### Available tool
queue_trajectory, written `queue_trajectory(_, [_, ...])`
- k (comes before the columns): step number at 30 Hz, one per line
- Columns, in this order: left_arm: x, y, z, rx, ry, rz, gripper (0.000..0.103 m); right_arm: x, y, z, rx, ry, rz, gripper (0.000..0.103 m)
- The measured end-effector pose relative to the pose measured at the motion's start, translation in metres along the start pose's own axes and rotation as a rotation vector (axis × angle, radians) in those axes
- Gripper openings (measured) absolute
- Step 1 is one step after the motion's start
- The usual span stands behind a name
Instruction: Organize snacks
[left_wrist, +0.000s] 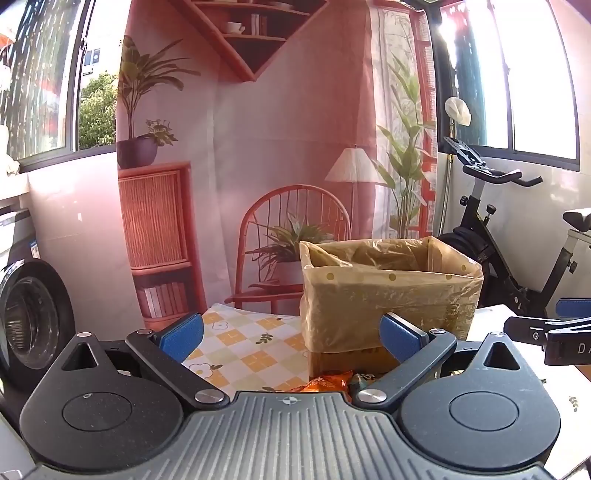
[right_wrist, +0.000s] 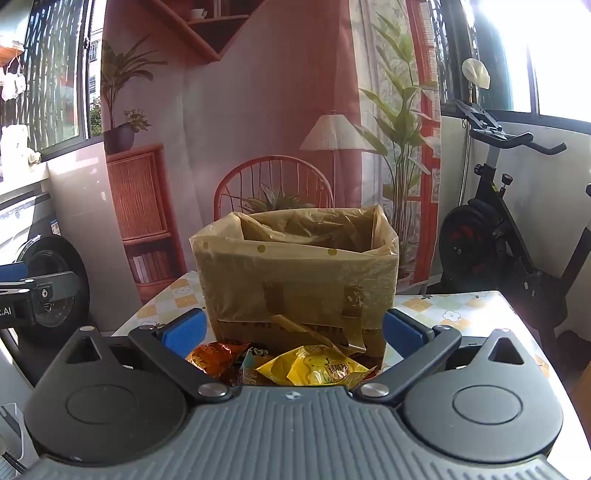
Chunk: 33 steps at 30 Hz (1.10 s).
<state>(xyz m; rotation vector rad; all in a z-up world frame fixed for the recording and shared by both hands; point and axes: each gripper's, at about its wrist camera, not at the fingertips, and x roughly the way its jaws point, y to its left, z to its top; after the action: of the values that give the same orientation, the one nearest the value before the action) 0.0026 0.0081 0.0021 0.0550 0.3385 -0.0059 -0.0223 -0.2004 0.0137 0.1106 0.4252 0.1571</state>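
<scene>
A cardboard box lined with a yellowish plastic bag (left_wrist: 388, 291) (right_wrist: 295, 273) stands open-topped on the table. Snack packets lie in front of it: an orange packet (left_wrist: 325, 384) (right_wrist: 214, 356), a yellow packet (right_wrist: 314, 365) and a blue-and-white packet (right_wrist: 251, 363) between them. My left gripper (left_wrist: 291, 336) is open and empty, held above the packets short of the box. My right gripper (right_wrist: 293, 330) is open and empty, above the packets facing the box. The right gripper's fingers (left_wrist: 546, 328) show at the right edge of the left wrist view.
The table (left_wrist: 240, 347) (right_wrist: 461, 310) has a yellow-checked flower cloth. An exercise bike (left_wrist: 509, 236) (right_wrist: 509, 229) stands to the right, a washing machine (left_wrist: 29, 314) (right_wrist: 48, 273) to the left. A printed room backdrop hangs behind the table.
</scene>
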Motion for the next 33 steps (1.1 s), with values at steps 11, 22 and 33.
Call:
queue_trajectory(11, [-0.0019, 0.0011, 0.0005, 0.012, -0.008, 0.007, 0.102, -0.0004, -0.0005, -0.0002, -0.001, -0.001, -0.003, 0.103])
queue_trajectory(22, [-0.0033, 0.0009, 0.0001, 0.014, -0.009, 0.011, 0.102, -0.0021, -0.0007, -0.0001, -0.004, -0.005, -0.006, 0.103])
queue_trajectory(33, [-0.0035, 0.001, -0.0009, 0.013, -0.01, 0.011, 0.102, -0.0028, -0.0013, -0.0007, -0.004, -0.006, -0.005, 0.103])
